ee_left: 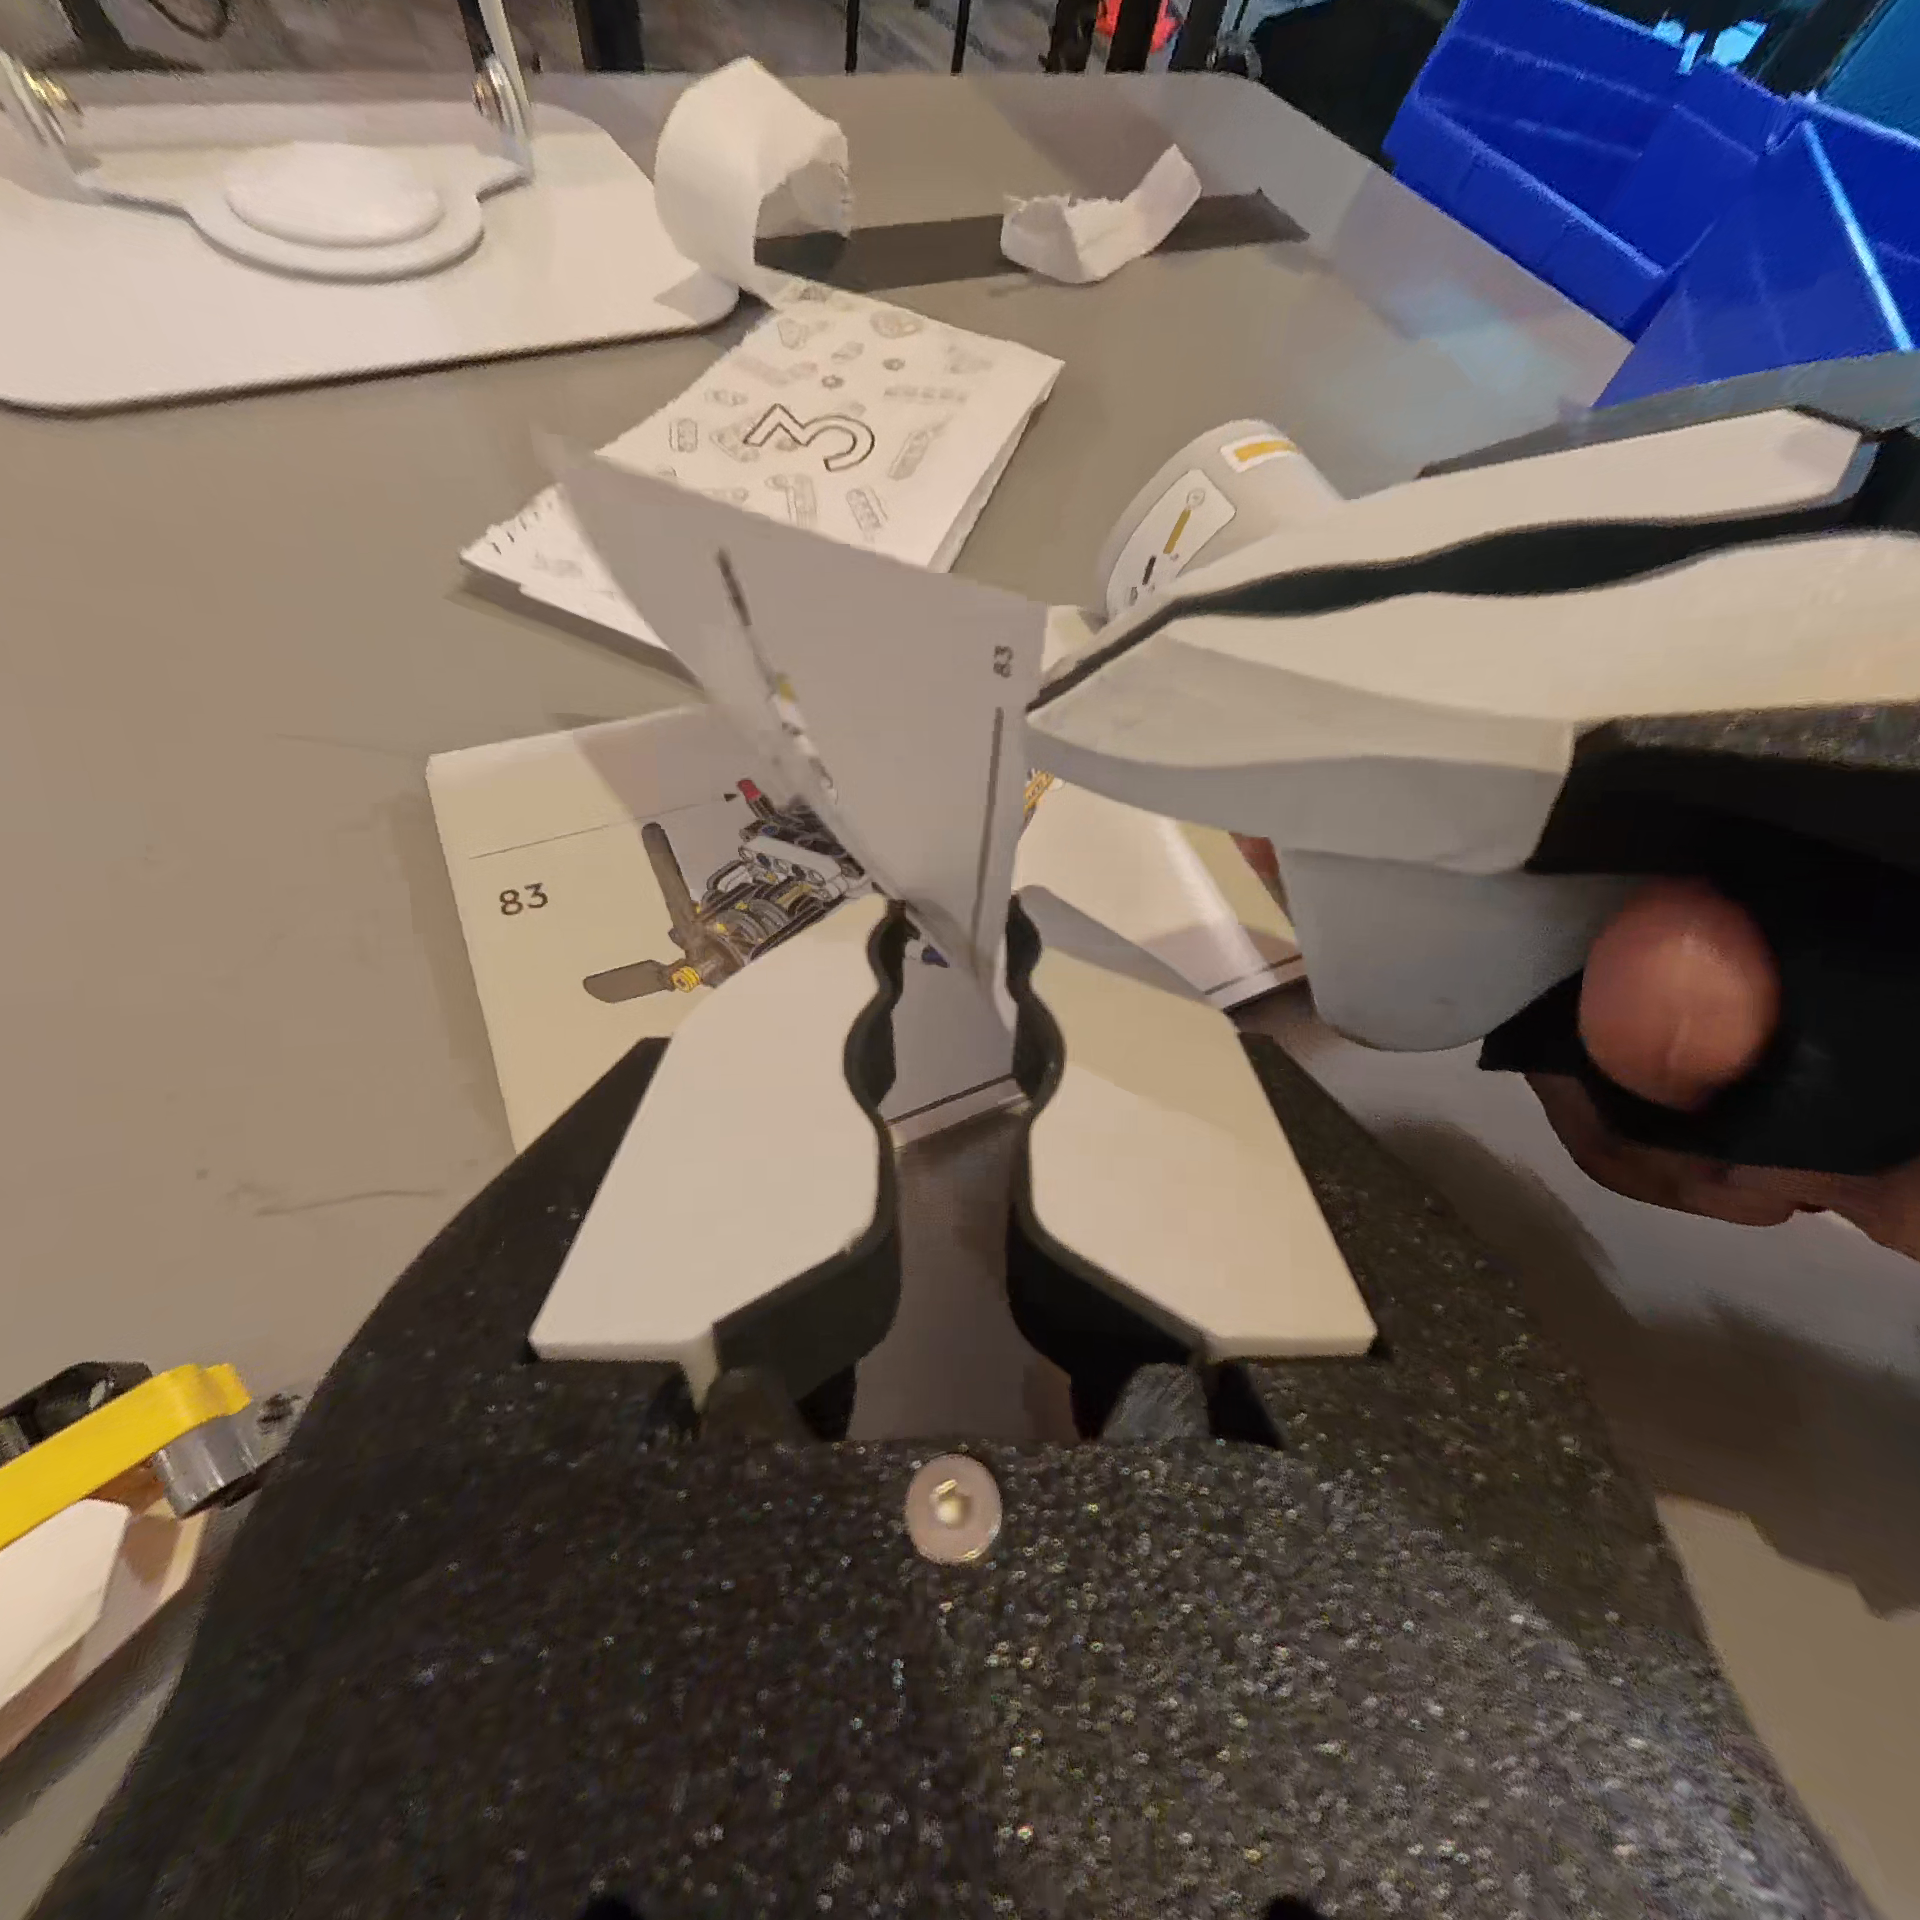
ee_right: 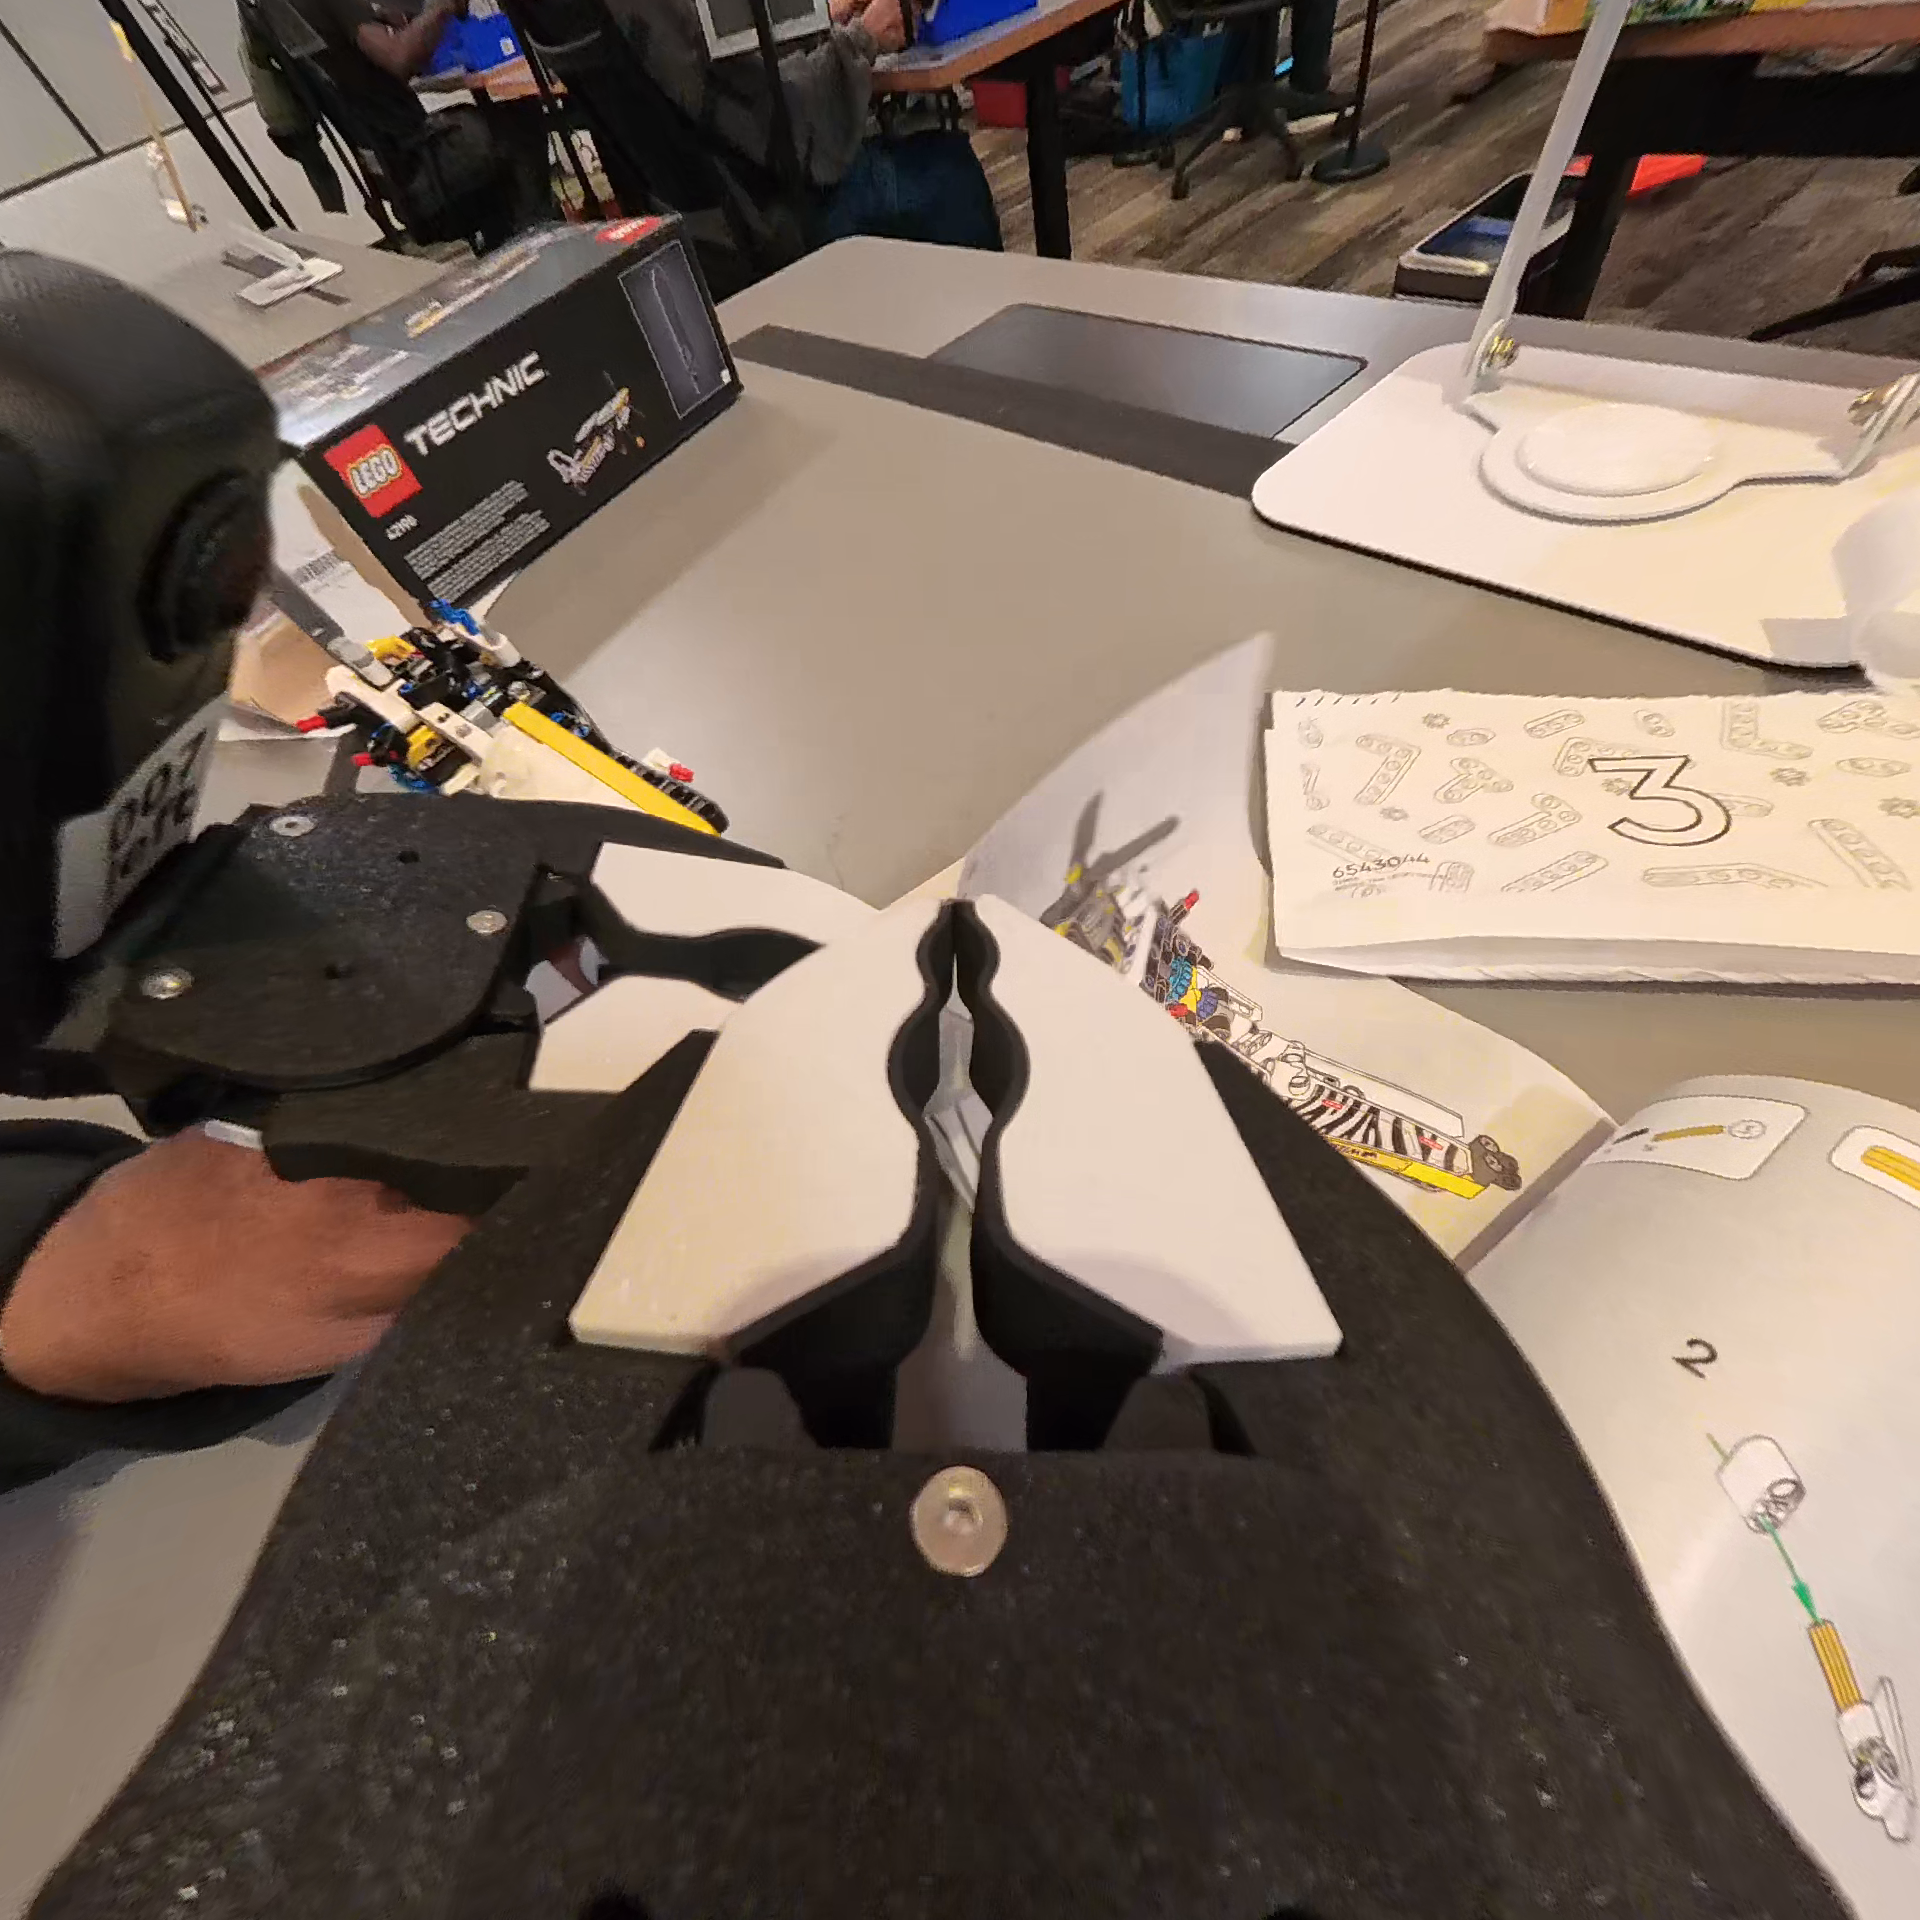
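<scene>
An open instruction booklet (ee_left: 540, 935) lies on the grey table (ee_left: 208, 727). One page (ee_left: 883, 707) stands upright from it. My left gripper (ee_left: 951, 925) is open, with the foot of that page between its fingers; the left pad stays clear of the paper. My right gripper (ee_left: 1049, 707) comes in from the right and is shut on the page's upper right edge. In the right wrist view its fingertips (ee_right: 954, 914) are closed together, with the lifted page (ee_right: 1143, 769) curving away beyond them. The left gripper (ee_right: 790, 951) shows just to the left.
A white paper bag with printed outlines (ee_left: 831, 416) lies beyond the booklet. A white lamp base (ee_left: 312, 239) stands at the far left, with torn paper pieces (ee_left: 1101, 229) and blue bins (ee_left: 1714, 208) behind. A black toy box (ee_right: 499, 416) and a brick model (ee_right: 499, 717) lie to the left. The grippers' ends are close to 5 cm from one another.
</scene>
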`<move>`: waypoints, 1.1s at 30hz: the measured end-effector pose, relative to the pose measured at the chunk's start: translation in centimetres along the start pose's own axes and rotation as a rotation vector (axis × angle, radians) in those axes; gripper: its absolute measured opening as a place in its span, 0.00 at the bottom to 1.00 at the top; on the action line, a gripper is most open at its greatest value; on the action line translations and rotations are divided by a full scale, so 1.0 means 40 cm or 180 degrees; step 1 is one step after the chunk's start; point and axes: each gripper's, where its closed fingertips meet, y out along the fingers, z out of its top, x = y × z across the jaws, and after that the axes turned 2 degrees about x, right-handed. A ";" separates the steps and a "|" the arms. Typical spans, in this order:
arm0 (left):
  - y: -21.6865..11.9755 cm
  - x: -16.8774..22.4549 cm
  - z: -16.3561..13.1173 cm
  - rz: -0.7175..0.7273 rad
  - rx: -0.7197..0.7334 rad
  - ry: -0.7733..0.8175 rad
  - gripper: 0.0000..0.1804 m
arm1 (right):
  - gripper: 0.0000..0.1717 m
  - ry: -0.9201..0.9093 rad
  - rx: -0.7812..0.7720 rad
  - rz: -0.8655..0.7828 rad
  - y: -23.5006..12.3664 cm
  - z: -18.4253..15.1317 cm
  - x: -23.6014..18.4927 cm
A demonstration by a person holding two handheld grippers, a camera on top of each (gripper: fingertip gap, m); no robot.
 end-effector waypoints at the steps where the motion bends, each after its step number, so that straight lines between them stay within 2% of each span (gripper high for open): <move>1: -0.002 0.003 0.005 0.0005 0.0056 0.0032 0.07 | 0.00 -0.0004 0.0023 -0.0008 -0.005 0.003 0.000; 5: -0.009 0.008 0.029 0.0038 0.0237 0.0080 0.01 | 0.00 -0.0042 0.0141 -0.0045 -0.032 0.016 -0.004; 10: -0.028 0.040 0.084 -0.0067 0.0431 0.0093 0.01 | 0.01 -0.0219 0.0318 -0.0144 -0.123 0.029 -0.016; 15: -0.034 0.156 0.169 -0.0385 0.0626 0.0386 0.01 | 0.03 -0.0396 0.0572 -0.0512 -0.264 0.003 0.003; 19: 0.006 0.265 0.195 -0.0592 0.0576 0.0723 0.01 | 0.05 -0.0445 0.0577 -0.0827 -0.347 -0.041 0.032; 24: 0.067 0.365 0.161 -0.0687 0.0329 0.1130 0.02 | 0.06 -0.0419 0.0460 -0.0976 -0.403 -0.093 0.058; 27: 0.112 0.391 0.132 -0.0652 0.0157 0.1410 0.03 | 0.07 -0.0364 0.0427 -0.0991 -0.427 -0.114 0.070; 33: 0.161 0.406 0.068 -0.0888 -0.0454 0.1264 0.11 | 0.11 -0.0391 0.0265 -0.1033 -0.458 -0.148 0.090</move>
